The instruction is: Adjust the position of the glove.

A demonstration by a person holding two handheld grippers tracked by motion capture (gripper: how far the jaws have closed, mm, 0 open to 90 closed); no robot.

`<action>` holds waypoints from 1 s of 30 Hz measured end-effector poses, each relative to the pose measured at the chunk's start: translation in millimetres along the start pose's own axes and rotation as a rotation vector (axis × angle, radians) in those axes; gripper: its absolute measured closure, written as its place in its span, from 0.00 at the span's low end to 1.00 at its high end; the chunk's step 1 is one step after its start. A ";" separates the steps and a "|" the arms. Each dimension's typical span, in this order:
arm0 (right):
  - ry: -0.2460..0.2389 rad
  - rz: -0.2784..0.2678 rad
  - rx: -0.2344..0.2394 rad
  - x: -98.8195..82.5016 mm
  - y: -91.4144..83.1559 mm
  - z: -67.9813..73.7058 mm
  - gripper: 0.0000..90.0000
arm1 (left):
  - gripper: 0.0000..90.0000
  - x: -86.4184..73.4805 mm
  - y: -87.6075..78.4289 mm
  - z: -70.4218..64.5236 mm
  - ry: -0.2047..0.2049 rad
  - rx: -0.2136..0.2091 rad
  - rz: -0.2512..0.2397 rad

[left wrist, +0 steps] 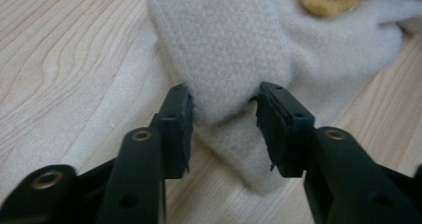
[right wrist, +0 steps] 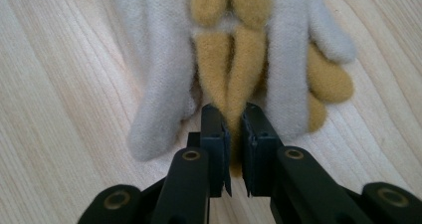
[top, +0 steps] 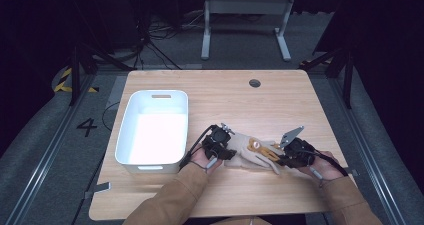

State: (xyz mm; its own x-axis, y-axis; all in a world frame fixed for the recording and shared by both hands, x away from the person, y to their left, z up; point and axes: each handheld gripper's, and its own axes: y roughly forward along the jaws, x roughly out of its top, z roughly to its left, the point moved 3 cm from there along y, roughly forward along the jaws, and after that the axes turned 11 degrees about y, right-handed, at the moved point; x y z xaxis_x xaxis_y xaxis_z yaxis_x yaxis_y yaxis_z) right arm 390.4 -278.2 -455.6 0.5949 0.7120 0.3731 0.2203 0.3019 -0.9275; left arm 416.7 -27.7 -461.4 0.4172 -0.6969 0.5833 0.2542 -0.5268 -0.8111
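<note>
A cream fleece glove (top: 243, 154) lies flat on the wooden table (top: 250, 105), with a mustard-yellow glove (top: 261, 146) on top of it. My left gripper (top: 231, 154) grips the cream glove's cuff end: in the left gripper view the cream fabric (left wrist: 224, 50) bunches up between the jaws of the left gripper (left wrist: 224, 114) and touches both pads. My right gripper (top: 280, 159) comes in from the fingertip side. In the right gripper view, the right gripper (right wrist: 234, 129) is shut on one finger of the yellow glove (right wrist: 219, 59), with the cream glove's fingers (right wrist: 159, 59) lying on either side.
A white plastic bin (top: 126, 130) stands on the left part of the table, close to my left hand. A round cable hole (top: 254, 83) sits near the far edge. Bare wood stretches behind the gloves and along the near edge.
</note>
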 end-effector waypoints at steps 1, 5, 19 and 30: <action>0.000 0.000 0.000 0.0 0.0 0.0 0.91 | 0.73 0.3 -0.1 -0.7 0.005 0.011 0.005; 0.002 0.002 0.000 0.1 -0.1 0.4 0.91 | 0.89 1.5 -1.5 -3.2 0.034 0.031 0.018; 0.009 -0.091 -0.101 3.3 -26.4 -3.8 0.92 | 0.94 6.5 -18.5 -17.4 0.107 0.078 -0.019; 0.040 -0.224 -0.182 9.5 -51.2 -14.1 0.92 | 0.94 6.2 -38.0 -28.7 0.136 0.093 -0.075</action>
State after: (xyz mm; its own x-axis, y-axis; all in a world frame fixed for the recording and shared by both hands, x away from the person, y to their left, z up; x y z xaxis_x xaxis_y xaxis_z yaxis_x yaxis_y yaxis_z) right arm 395.7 -295.9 -404.9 0.5448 0.6138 0.5713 0.4824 0.3279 -0.8123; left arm 384.6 -26.0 -425.8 0.2740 -0.7200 0.6375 0.3622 -0.5368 -0.7620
